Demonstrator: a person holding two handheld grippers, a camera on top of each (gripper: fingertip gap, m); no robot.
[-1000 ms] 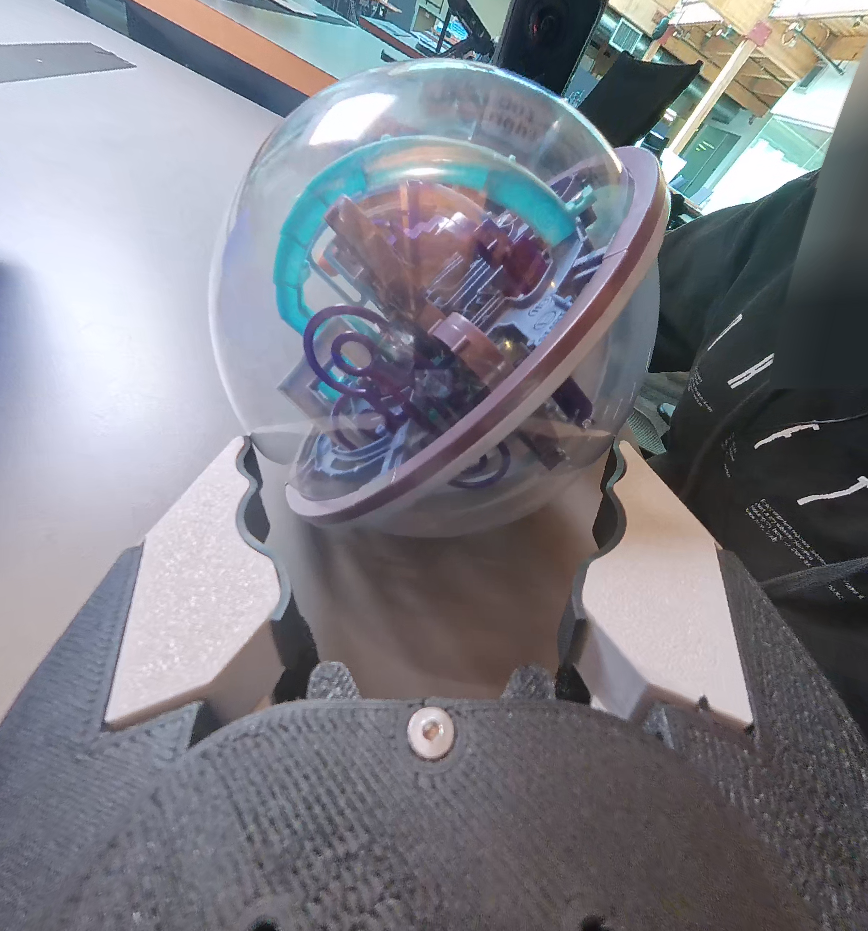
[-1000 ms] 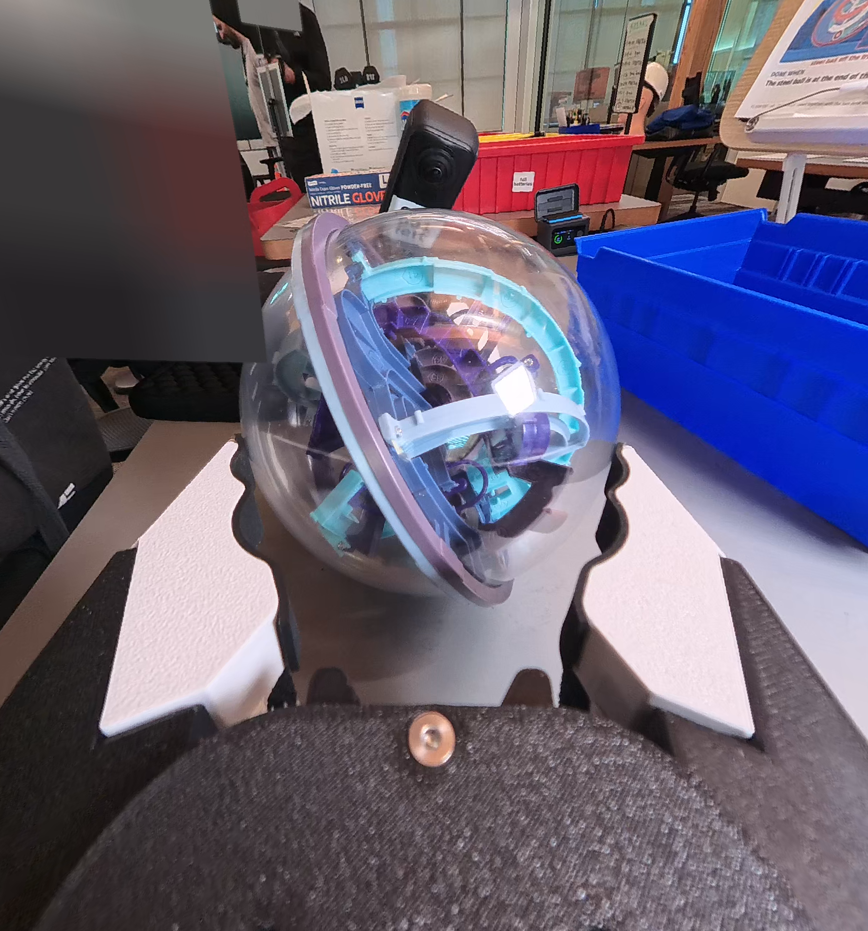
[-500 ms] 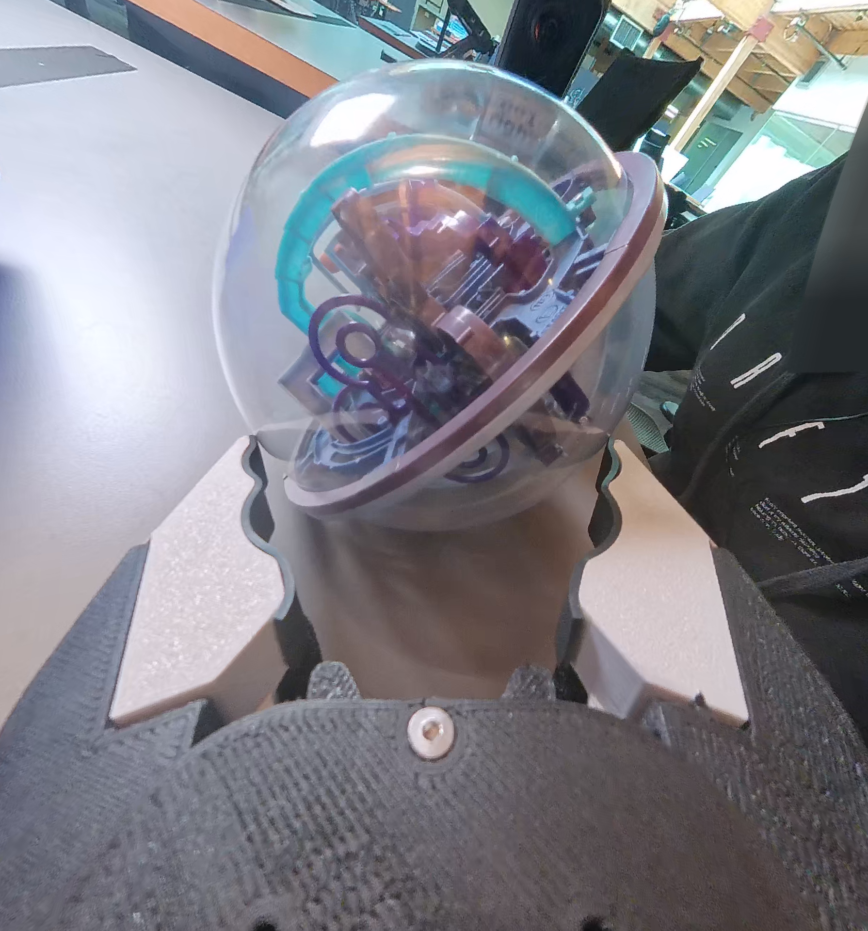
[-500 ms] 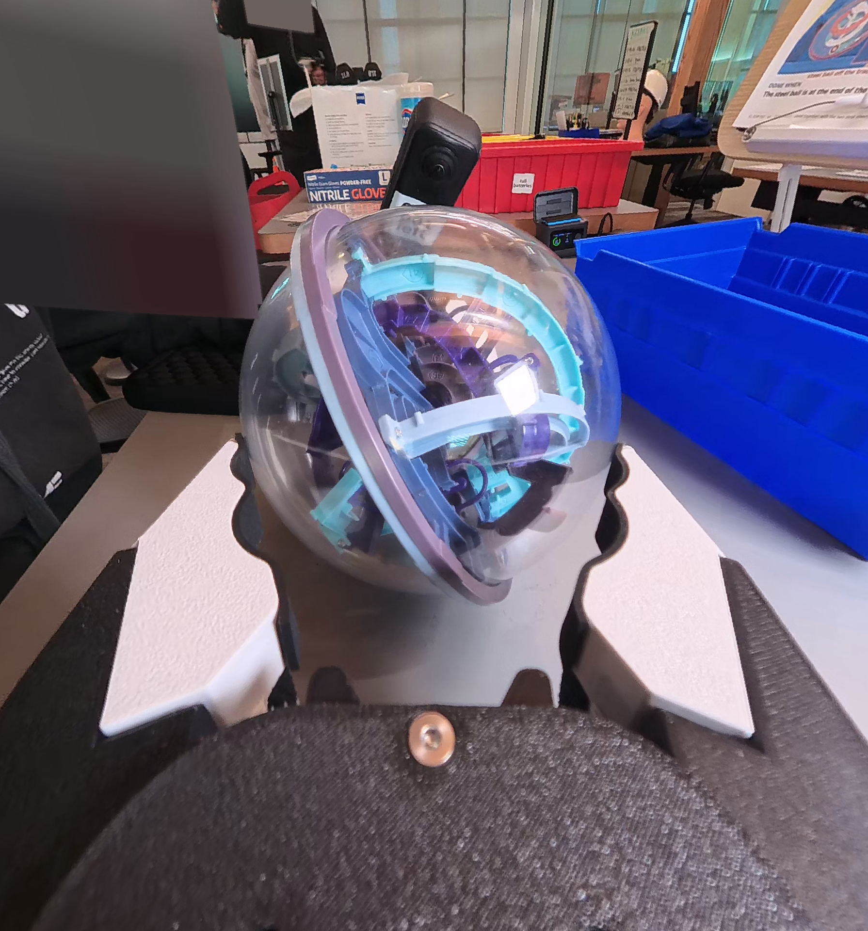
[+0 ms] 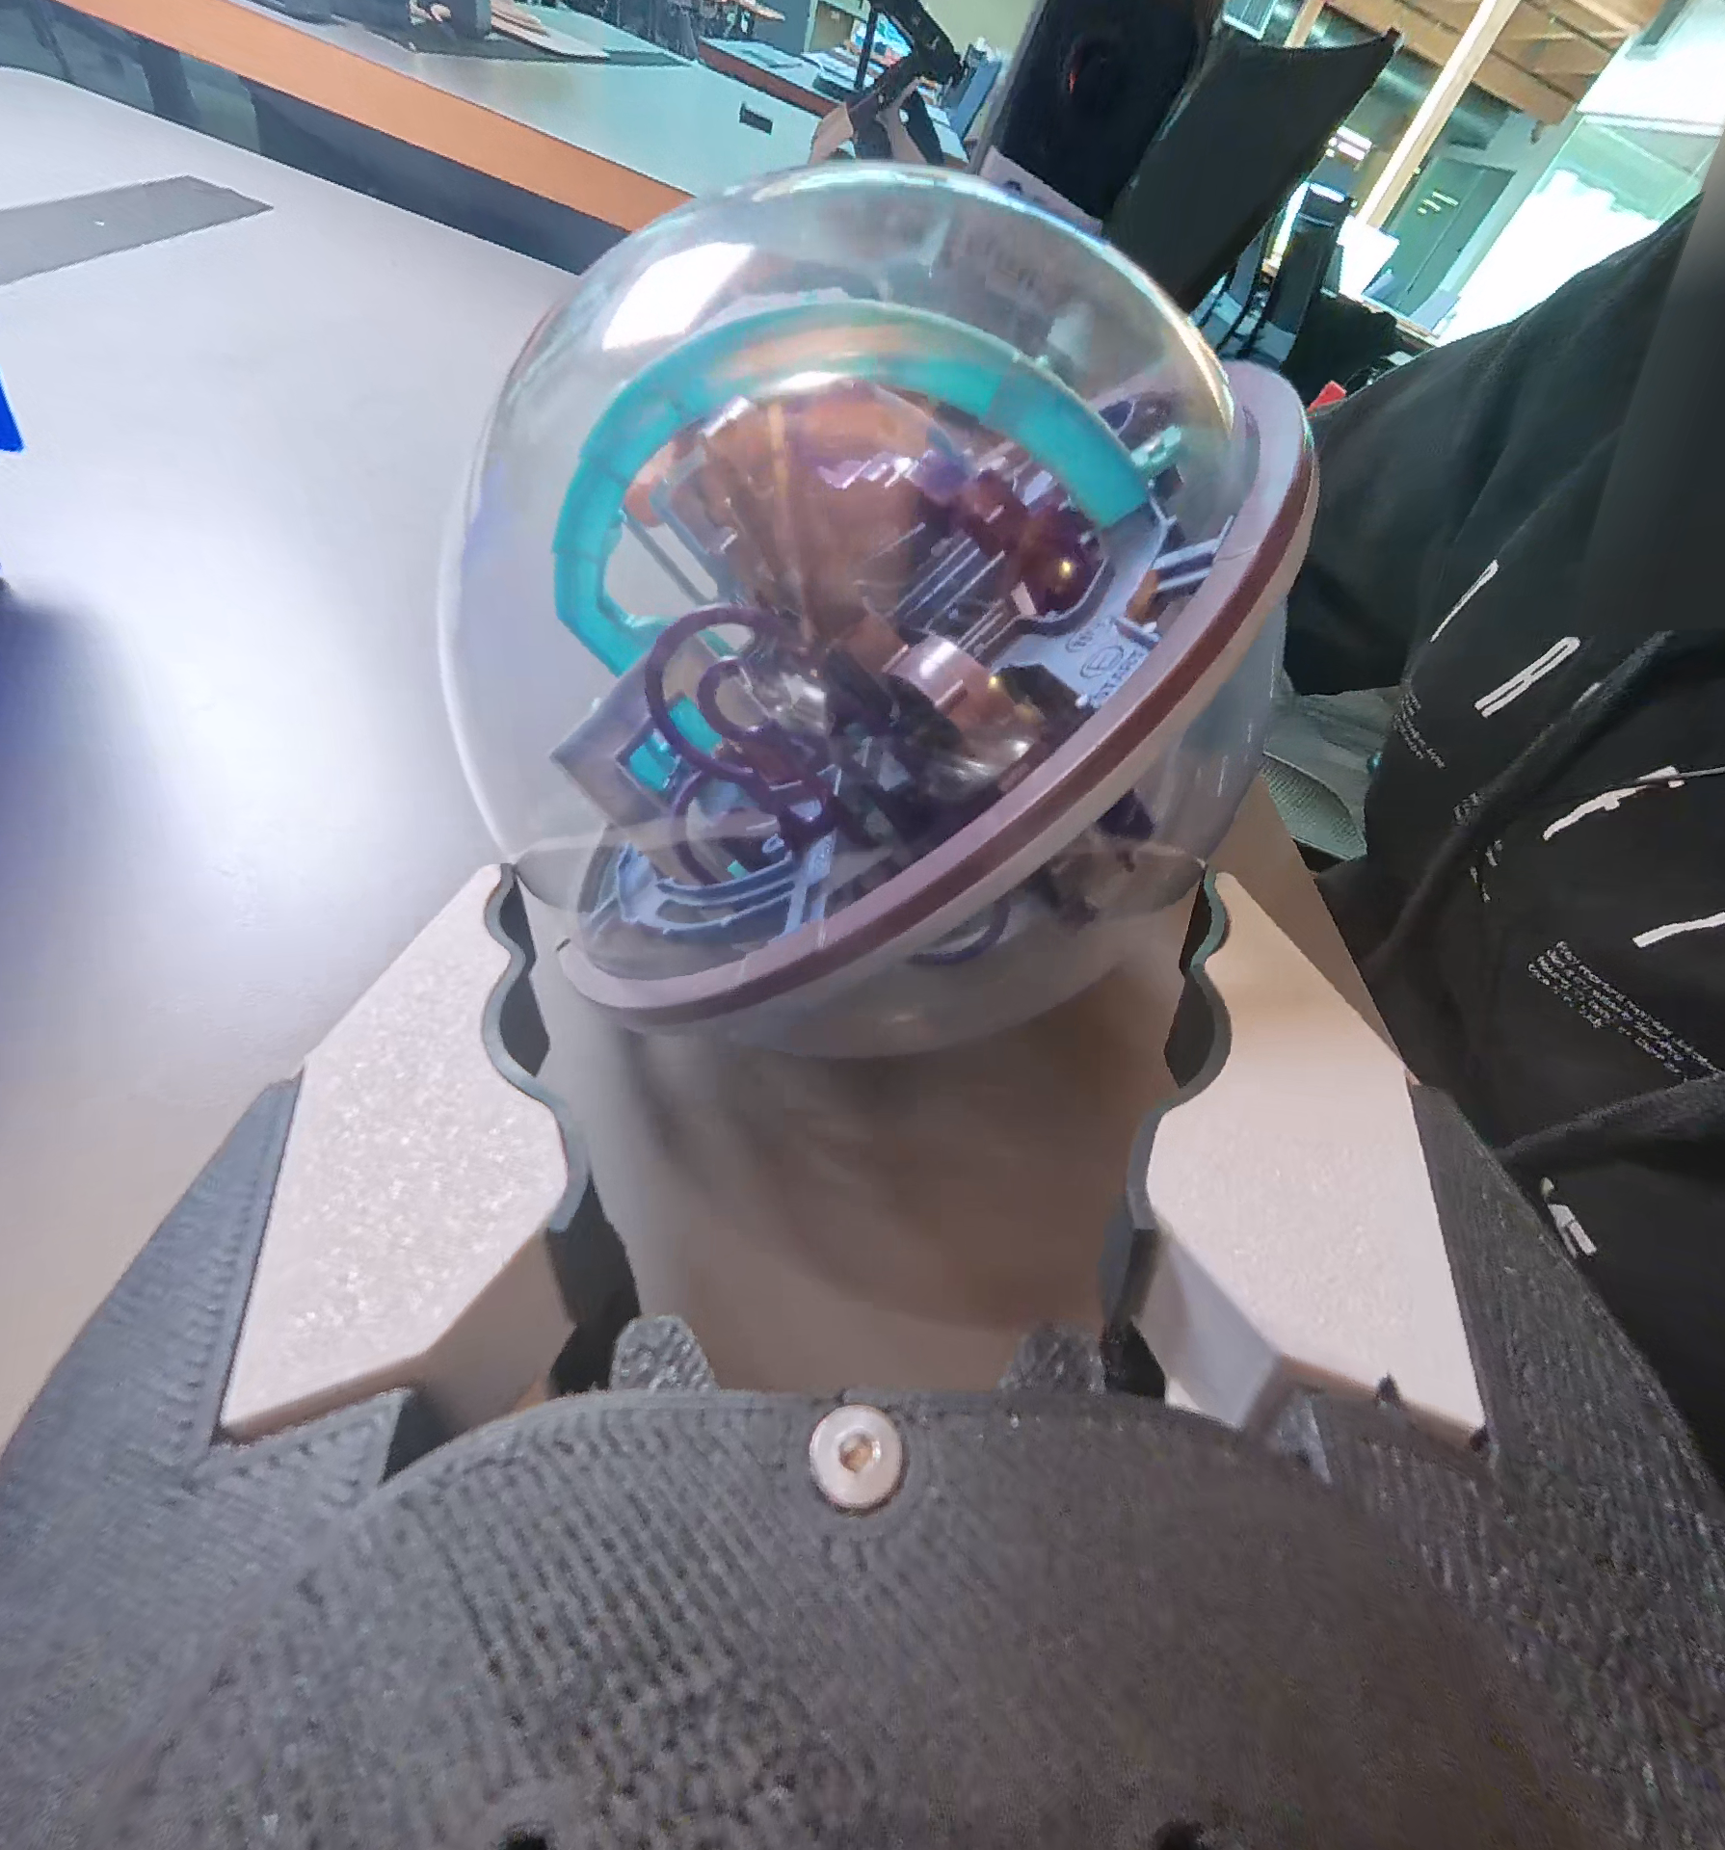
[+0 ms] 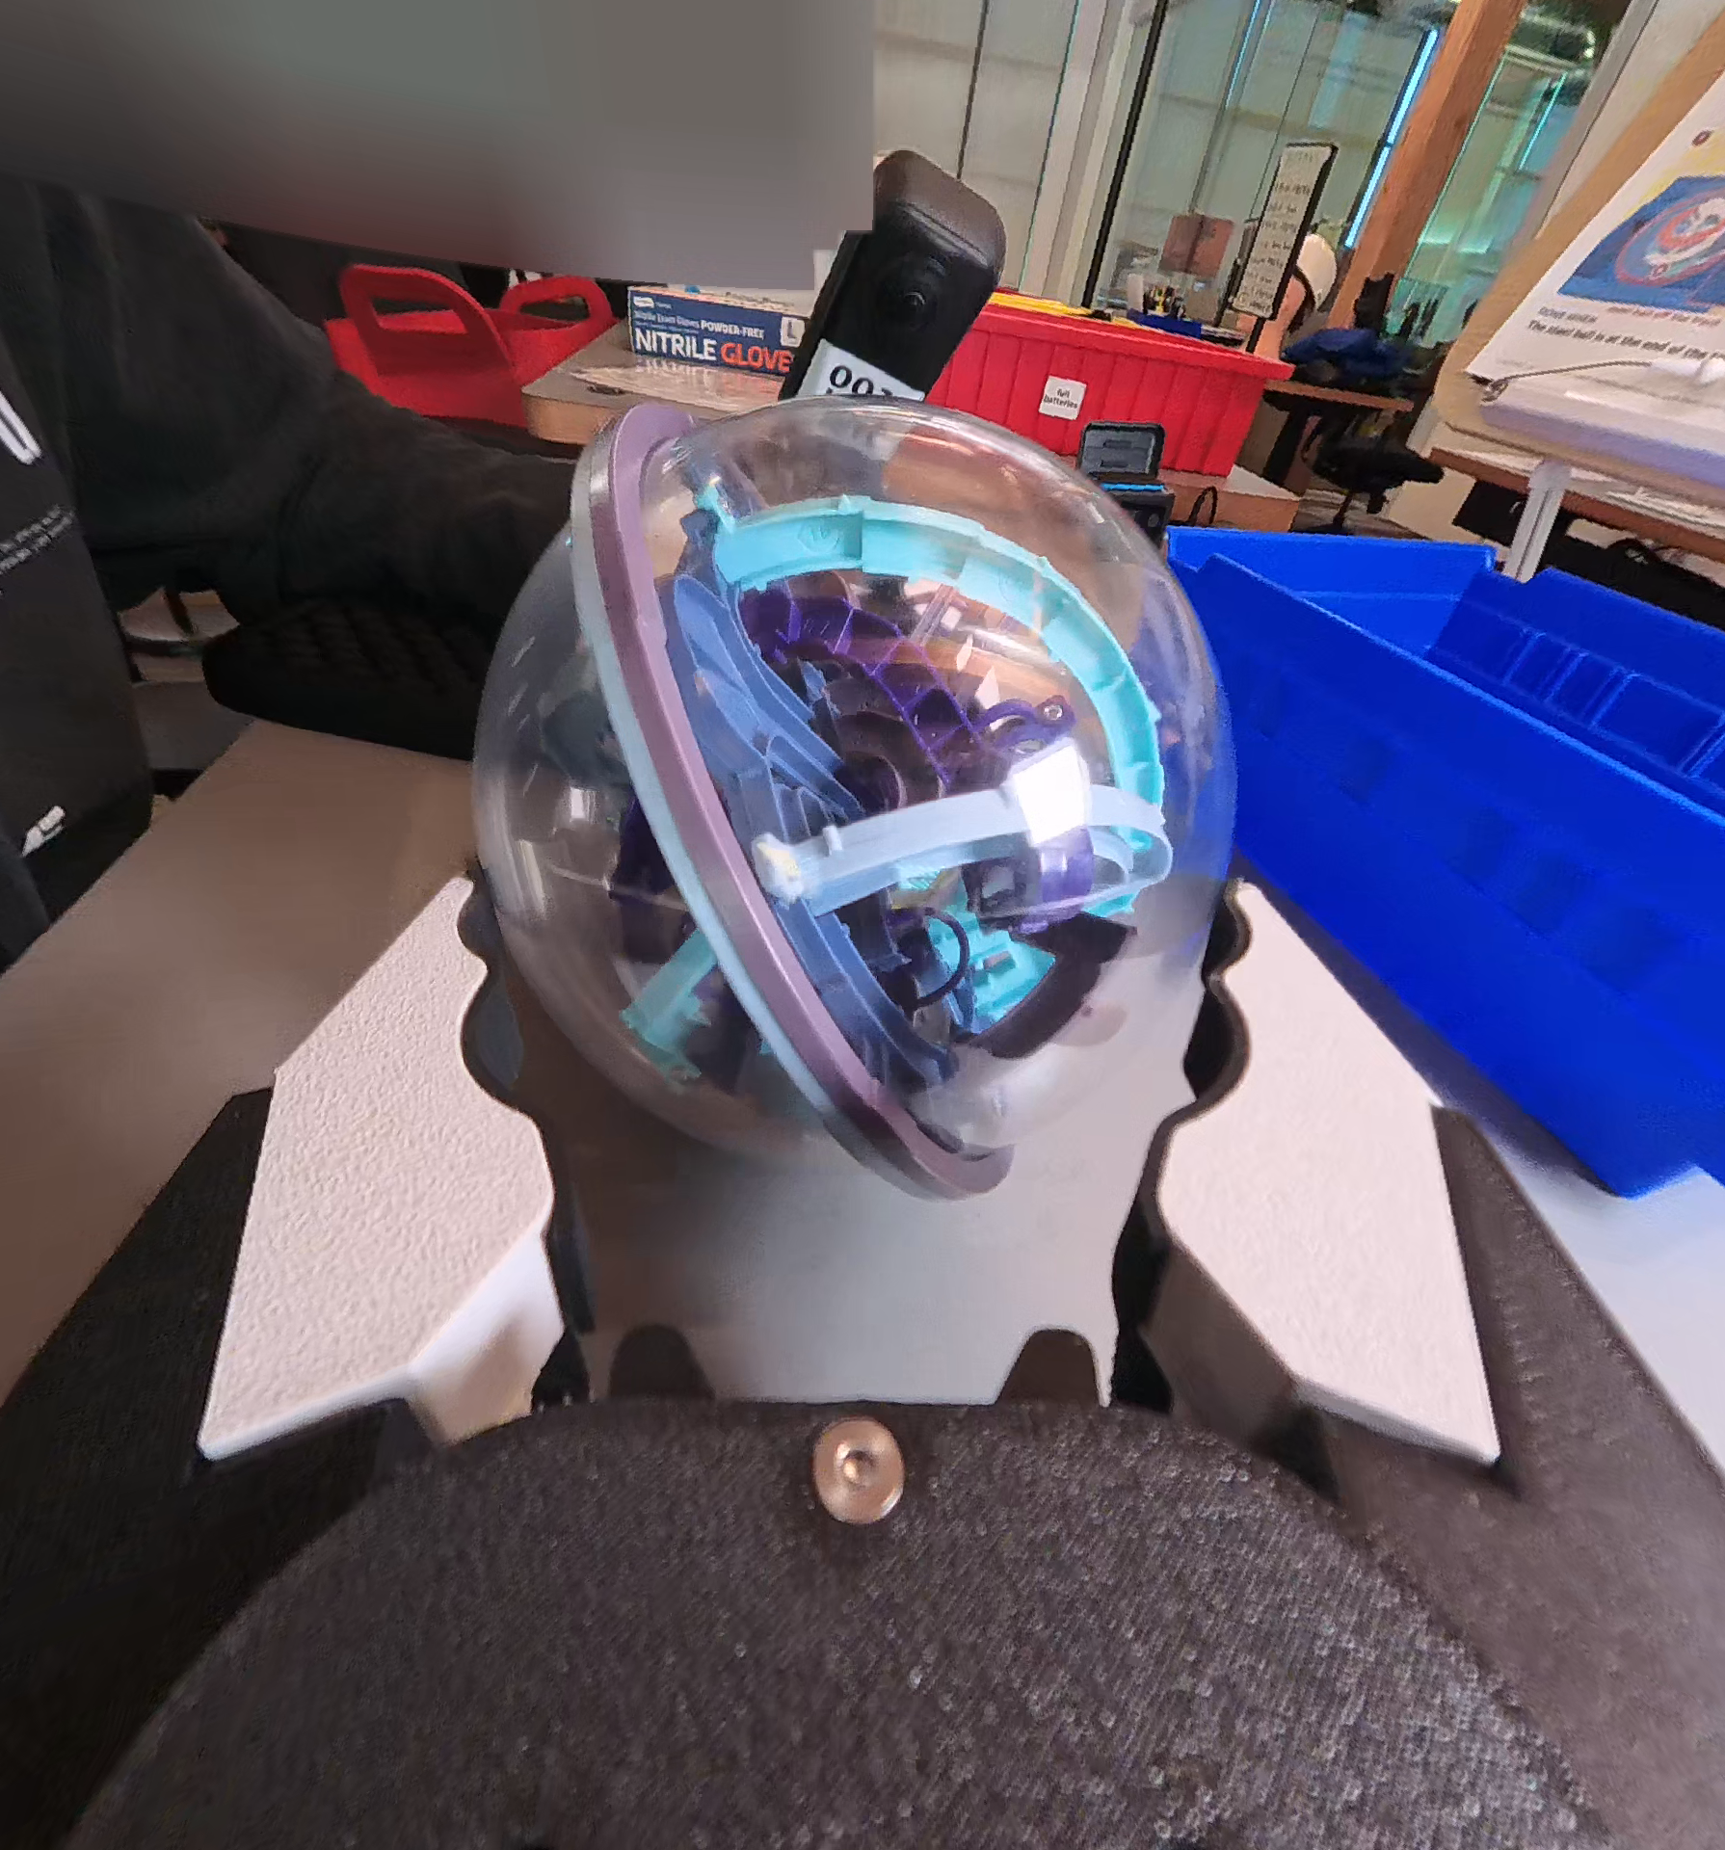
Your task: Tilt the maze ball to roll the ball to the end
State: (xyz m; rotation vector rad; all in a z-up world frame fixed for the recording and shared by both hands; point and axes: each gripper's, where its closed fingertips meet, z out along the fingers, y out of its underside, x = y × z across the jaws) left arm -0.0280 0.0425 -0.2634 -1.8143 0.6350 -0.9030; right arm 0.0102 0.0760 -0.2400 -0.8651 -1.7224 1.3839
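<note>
Left wrist view: your left gripper [image 5: 853,901] now clamps the clear plastic maze ball [image 5: 869,611] tighter; equator ring tipped steeper. Your right gripper [image 6: 853,931] clamps it too, above the worktop [image 6: 188,901] edge nearest you. Steel ball not discernible; progress unclear.

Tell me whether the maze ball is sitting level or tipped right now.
Tipped. The maze ball has its purple seam ring running on a steep diagonal in both wrist views, not level, with the teal track arching over its upper half.
</note>
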